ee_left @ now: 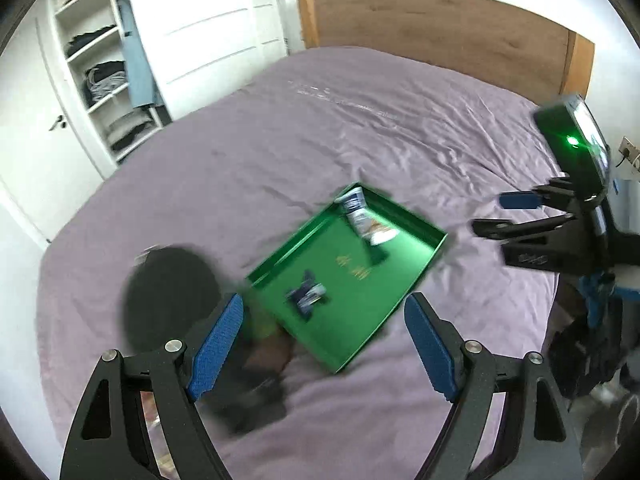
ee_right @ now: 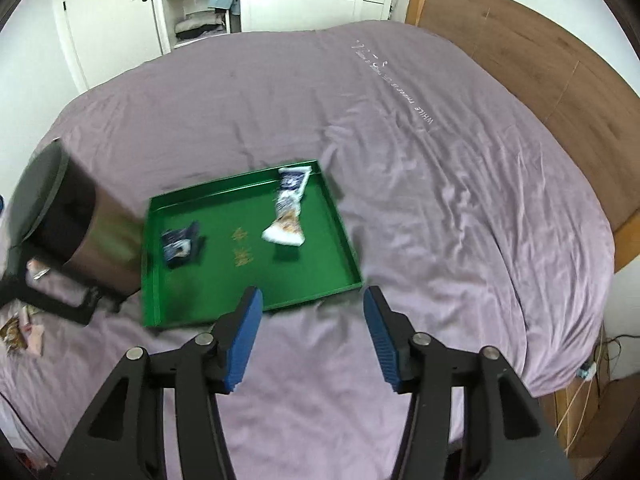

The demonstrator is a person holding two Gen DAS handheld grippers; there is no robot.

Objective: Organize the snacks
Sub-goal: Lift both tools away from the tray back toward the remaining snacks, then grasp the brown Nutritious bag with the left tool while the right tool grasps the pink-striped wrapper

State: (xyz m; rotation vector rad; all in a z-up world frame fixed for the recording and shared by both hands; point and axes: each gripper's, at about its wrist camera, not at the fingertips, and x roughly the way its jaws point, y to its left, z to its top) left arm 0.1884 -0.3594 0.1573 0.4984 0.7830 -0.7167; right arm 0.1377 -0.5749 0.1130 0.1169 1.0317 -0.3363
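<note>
A green tray (ee_left: 372,312) (ee_right: 320,272) lies on the purple bed. In it are a long white and blue snack packet (ee_left: 366,218) (ee_right: 289,210) at the far side and a small dark blue snack packet (ee_left: 306,296) (ee_right: 180,245) nearer the left. My left gripper (ee_left: 324,340) is open and empty, above the tray's near corner. My right gripper (ee_right: 314,334) is open and empty, just short of the tray's near edge. It also shows at the right of the left wrist view (ee_left: 500,212).
A dark round bin with a metal body (ee_right: 80,232) (ee_left: 168,296) stands left of the tray. A few snack wrappers (ee_right: 20,332) lie on the bed at the far left. A wooden headboard (ee_left: 440,28) and an open wardrobe (ee_left: 104,64) stand beyond the purple bedsheet (ee_right: 440,160).
</note>
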